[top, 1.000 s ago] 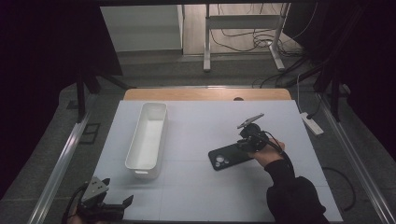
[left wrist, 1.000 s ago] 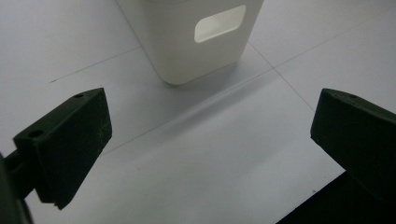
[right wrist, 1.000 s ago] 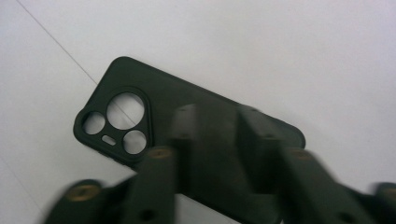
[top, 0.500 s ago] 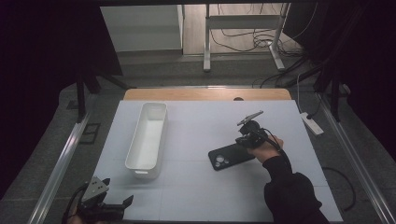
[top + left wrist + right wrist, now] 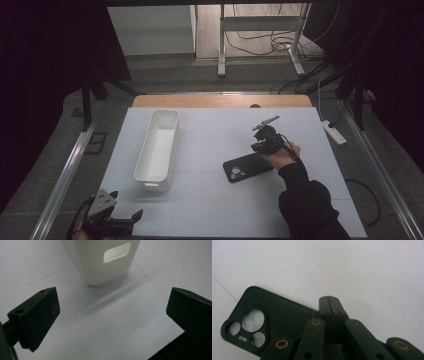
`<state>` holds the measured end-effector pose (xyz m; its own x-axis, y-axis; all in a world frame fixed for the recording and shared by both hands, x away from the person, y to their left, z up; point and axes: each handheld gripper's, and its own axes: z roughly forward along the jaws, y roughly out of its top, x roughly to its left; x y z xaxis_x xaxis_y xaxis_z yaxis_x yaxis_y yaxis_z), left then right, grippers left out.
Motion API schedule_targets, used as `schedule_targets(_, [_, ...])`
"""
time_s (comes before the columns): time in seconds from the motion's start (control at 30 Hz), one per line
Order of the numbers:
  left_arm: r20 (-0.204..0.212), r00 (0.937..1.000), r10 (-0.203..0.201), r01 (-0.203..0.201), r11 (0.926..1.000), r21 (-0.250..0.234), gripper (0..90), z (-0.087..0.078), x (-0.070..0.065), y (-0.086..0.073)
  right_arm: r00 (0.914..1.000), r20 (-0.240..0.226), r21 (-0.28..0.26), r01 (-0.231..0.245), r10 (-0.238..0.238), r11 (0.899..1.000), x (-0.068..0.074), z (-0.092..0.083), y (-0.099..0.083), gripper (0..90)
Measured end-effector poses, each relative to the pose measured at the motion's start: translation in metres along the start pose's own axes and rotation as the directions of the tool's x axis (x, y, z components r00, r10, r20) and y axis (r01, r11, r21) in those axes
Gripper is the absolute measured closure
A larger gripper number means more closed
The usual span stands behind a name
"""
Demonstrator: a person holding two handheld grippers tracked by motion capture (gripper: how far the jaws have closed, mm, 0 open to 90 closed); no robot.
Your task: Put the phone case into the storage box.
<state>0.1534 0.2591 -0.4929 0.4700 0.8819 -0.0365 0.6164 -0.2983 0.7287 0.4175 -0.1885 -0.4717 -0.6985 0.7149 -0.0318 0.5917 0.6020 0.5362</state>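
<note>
A black phone case [image 5: 247,167] lies flat on the white table, right of centre, with its camera cut-outs toward the near left. My right gripper [image 5: 260,148] stands at the case's right end. In the right gripper view its jaws are closed together [image 5: 328,300] over the end edge of the phone case [image 5: 274,312], and the case ends under them. My left gripper [image 5: 127,205] rests at the table's near left corner. It is open [image 5: 112,307] with nothing between the jaws and faces the near end of the white bin [image 5: 105,265].
The long white bin [image 5: 172,145] lies lengthwise left of centre and looks empty. A white power strip [image 5: 332,132] sits off the table's right edge. A wooden strip [image 5: 220,101] runs along the far edge, with stand legs and cables on the floor behind it.
My right hand has shifted only slightly at the case's end. The case, the bin and my left gripper have stayed where they were.
</note>
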Motion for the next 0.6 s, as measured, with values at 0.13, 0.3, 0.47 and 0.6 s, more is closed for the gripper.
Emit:
schedule_targets(0.13, [0.001, 1.0000, -0.001, 0.001, 1.0000, -0.001, 0.0, 0.000, 0.000, 0.000, 1.0000, 0.007, -0.003, -0.004, 0.004, 1.000, -0.002, 0.004, 0.003, 90.0])
schedule_targets(0.3, [-0.001, 1.0000, 0.001, -0.001, 1.0000, -0.001, 0.0, 0.000, 0.000, 0.000, 0.9999, 0.012, 0.015, -0.007, 0.007, 1.000, -0.004, 0.010, 0.002, 90.0])
schedule_targets(0.47, [-0.001, 1.0000, 0.002, -0.002, 1.0000, -0.001, 0.0, 0.000, 0.000, 0.000, 0.9998, 0.016, 0.023, -0.014, 0.014, 1.000, -0.006, 0.015, 0.001, 90.0])
schedule_targets(0.6, [-0.001, 1.0000, 0.004, -0.004, 1.0000, 0.000, 0.0, 0.000, 0.000, 0.000, 0.9997, 0.020, 0.033, -0.013, 0.013, 0.999, -0.007, 0.020, -0.001, 90.0])
